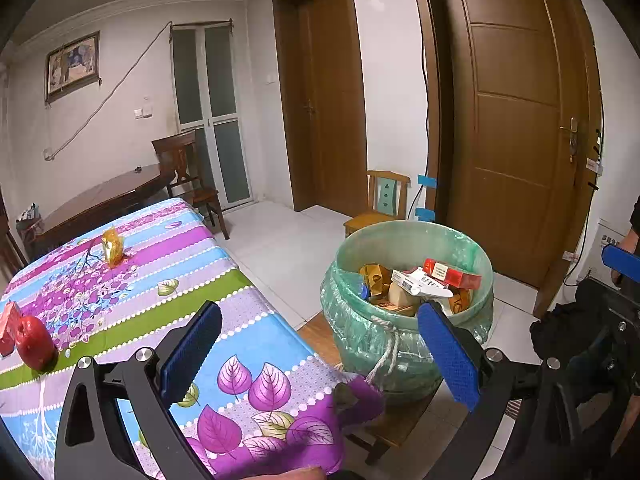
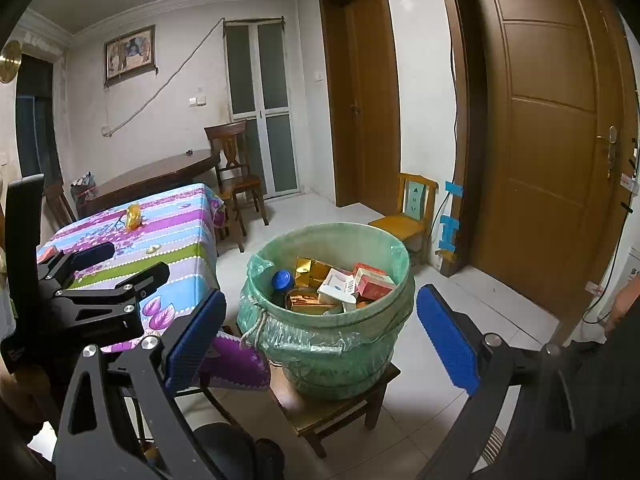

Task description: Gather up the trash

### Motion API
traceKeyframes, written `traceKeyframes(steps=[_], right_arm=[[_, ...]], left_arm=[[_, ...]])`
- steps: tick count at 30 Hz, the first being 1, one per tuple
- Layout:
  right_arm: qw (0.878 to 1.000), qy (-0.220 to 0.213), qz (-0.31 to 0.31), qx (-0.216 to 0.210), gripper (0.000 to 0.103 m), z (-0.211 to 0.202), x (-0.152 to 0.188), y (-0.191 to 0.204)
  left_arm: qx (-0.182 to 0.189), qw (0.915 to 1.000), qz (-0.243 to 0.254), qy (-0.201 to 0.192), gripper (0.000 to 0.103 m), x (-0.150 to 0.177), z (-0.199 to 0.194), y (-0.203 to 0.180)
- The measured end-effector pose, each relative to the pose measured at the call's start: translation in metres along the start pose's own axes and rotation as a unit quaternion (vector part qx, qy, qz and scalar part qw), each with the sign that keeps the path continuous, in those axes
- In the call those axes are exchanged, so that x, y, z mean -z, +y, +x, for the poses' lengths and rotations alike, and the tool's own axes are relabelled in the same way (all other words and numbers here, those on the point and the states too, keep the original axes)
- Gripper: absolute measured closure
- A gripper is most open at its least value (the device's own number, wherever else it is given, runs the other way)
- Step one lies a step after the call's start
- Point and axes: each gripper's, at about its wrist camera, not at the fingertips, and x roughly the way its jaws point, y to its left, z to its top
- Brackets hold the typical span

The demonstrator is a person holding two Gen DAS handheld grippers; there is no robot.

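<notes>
A bin with a green liner (image 1: 412, 236) (image 2: 332, 232) stands on a low wooden stool beside the table; it holds boxes, gold wrappers and a blue cap. On the flowered tablecloth (image 1: 192, 264) lie a gold wrapper (image 1: 113, 247) (image 2: 133, 216), a red apple (image 1: 36, 342) and a red box (image 1: 8, 326). My left gripper (image 1: 320, 356) (image 2: 126, 262) hovers open over the table's near corner, nothing between its blue pads. My right gripper (image 2: 322, 340) is open and empty in front of the bin.
A small yellow chair (image 2: 412, 216) stands against the wall behind the bin, next to a brown door (image 2: 560, 140). A dark wooden table (image 2: 160, 176) and chair (image 2: 236, 168) sit beyond the flowered table. White tiled floor surrounds the stool (image 2: 340, 408).
</notes>
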Motion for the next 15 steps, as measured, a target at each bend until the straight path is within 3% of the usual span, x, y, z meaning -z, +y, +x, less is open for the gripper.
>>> traceKeyframes(steps=[7,15], right_arm=[[1.000,0.001,-0.001,0.000,0.010,0.0003,-0.0003,0.0002],[1.000,0.000,-0.002,-0.004,0.007,-0.0004,0.0013,-0.0005]], left_arm=[[0.020,0.9997,-0.015,-0.002,0.005,-0.0019,-0.0014,0.0032],[0.022,0.9997,0.006,0.003,0.005,-0.0024,-0.0008,-0.0040]])
